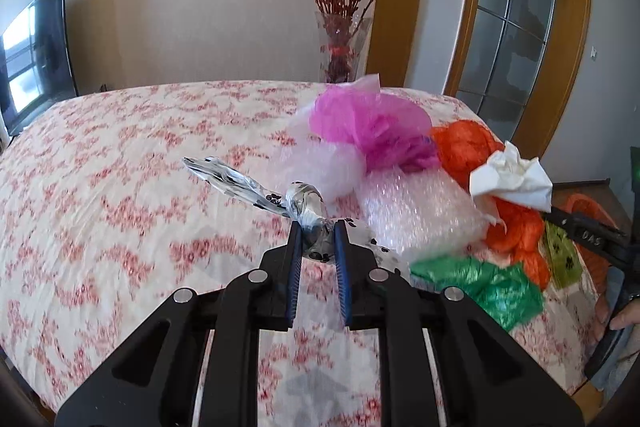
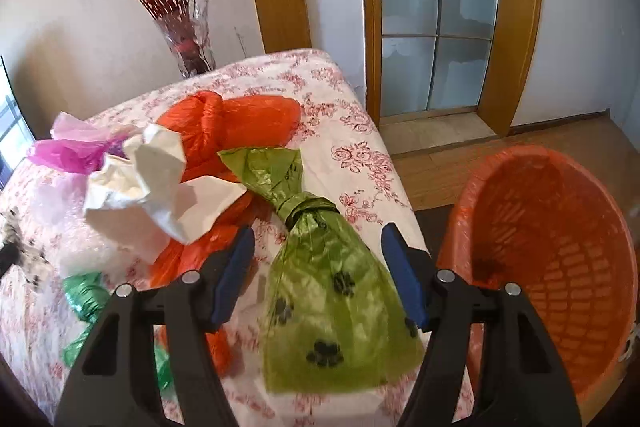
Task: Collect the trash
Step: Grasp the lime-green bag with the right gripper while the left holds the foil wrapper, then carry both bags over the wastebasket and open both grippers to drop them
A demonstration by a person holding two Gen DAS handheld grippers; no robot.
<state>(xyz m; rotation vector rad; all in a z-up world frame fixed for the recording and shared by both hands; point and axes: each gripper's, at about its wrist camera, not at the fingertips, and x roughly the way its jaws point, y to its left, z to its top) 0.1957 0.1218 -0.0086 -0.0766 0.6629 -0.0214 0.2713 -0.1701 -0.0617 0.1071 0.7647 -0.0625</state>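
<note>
My left gripper [image 1: 318,229] is shut on a knotted silver paw-print bag [image 1: 308,211], held just above the floral bedspread [image 1: 120,207]. A trash pile lies to its right: pink bag [image 1: 368,123], bubble wrap [image 1: 420,207], orange bag [image 1: 464,143], white crumpled paper [image 1: 512,179], green bag [image 1: 488,287]. My right gripper [image 2: 318,239] is open, its fingers on either side of an olive-green paw-print bag [image 2: 328,291] knotted in the middle. The white paper [image 2: 148,187] and orange bag [image 2: 236,123] lie just beyond it. The orange basket [image 2: 560,251] stands on the floor at right.
A glass vase with red branches [image 1: 340,43] stands past the bed's far edge. A TV [image 1: 36,51] is at left and a wood-framed glass door [image 2: 440,11] at right. The bed's right edge drops to the wooden floor [image 2: 432,163] beside the basket.
</note>
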